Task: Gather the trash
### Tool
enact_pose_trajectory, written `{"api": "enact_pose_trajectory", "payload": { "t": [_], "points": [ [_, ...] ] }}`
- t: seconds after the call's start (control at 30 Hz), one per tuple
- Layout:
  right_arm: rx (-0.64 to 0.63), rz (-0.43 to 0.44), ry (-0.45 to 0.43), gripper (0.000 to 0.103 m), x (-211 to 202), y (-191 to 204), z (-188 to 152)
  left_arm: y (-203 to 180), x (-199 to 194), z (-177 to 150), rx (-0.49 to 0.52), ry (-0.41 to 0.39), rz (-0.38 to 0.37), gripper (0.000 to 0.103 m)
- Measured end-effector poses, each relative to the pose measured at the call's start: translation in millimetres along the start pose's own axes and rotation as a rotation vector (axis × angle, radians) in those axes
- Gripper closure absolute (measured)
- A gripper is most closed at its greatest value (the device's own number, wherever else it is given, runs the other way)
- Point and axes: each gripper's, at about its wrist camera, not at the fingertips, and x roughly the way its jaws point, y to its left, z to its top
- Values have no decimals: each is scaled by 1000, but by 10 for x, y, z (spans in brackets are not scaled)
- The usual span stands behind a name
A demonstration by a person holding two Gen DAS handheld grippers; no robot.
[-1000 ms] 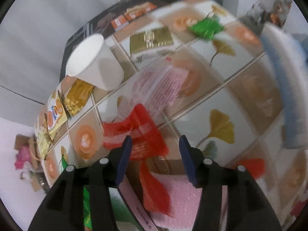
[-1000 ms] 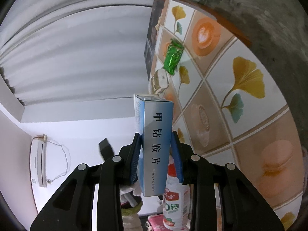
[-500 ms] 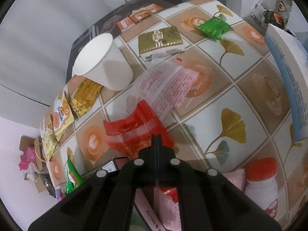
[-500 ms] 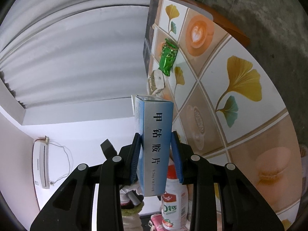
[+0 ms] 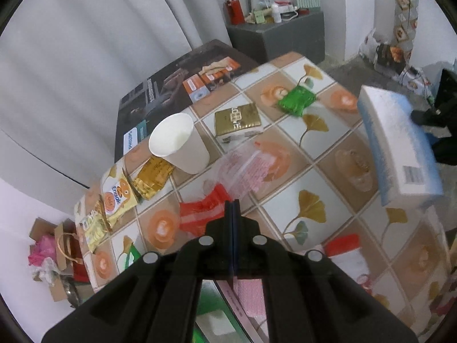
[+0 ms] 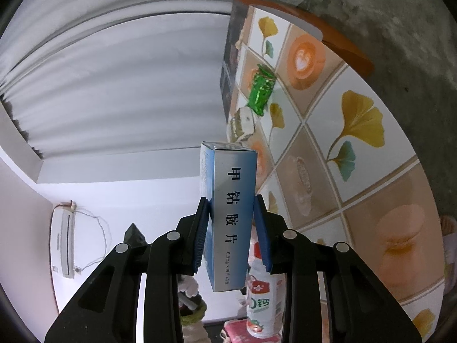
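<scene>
My left gripper [image 5: 232, 208] is shut with nothing visibly between its pads, raised above a red wrapper [image 5: 201, 214] and a clear pink-printed bag [image 5: 245, 165] on the tiled table [image 5: 328, 188]. My right gripper [image 6: 231, 214] is shut on a blue and white medicine box [image 6: 232, 200], held in the air beside the table; the box also shows at the right of the left wrist view [image 5: 400, 148]. A green wrapper [image 5: 297, 101], a gold packet [image 5: 237, 118], a white paper cup [image 5: 178, 143] and snack packets [image 5: 120, 197] lie on the table.
A dark printed mat [image 5: 177, 77] covers the table's far end. A red-capped drink bottle [image 6: 261, 291] and a pink pack [image 5: 251, 294] are near me. A grey cabinet [image 5: 280, 34] stands behind, and bags [image 5: 54, 254] lie on the floor at left.
My left gripper went from open around the red wrapper to fully shut and pulled up and back from the table. My right gripper kept hold of the box and shifted only slightly.
</scene>
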Motion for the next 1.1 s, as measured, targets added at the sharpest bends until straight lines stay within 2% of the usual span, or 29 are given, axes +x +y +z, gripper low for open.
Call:
{"api": "enact_pose_trajectory", "payload": {
  "t": [0.07,0.2,0.3,0.53,0.7,0.8,0.93,1.1],
  "points": [
    [-6,6,0,74,-1,24,-24,23,-10,-12,-24,16,-29,103],
    [-9,11,0,74,-5,22,-51,41,148,-93,-83,118,-120,101],
    [-4,9,-5,74,-9,-13,-39,47,350,-192,-134,215,-182,91],
    [16,6,-5,73,-15,-128,14,171,645,-272,-281,341,-276,77],
    [26,12,6,73,-16,-164,17,202,744,-271,-306,388,-257,74],
    [25,11,9,73,-48,-192,24,227,614,-275,-286,377,-232,73],
    [38,16,6,73,-65,-238,51,237,502,-272,-244,362,-212,59],
    [33,21,14,73,-65,-203,16,137,588,-286,-210,380,-200,59]
  ]
}}
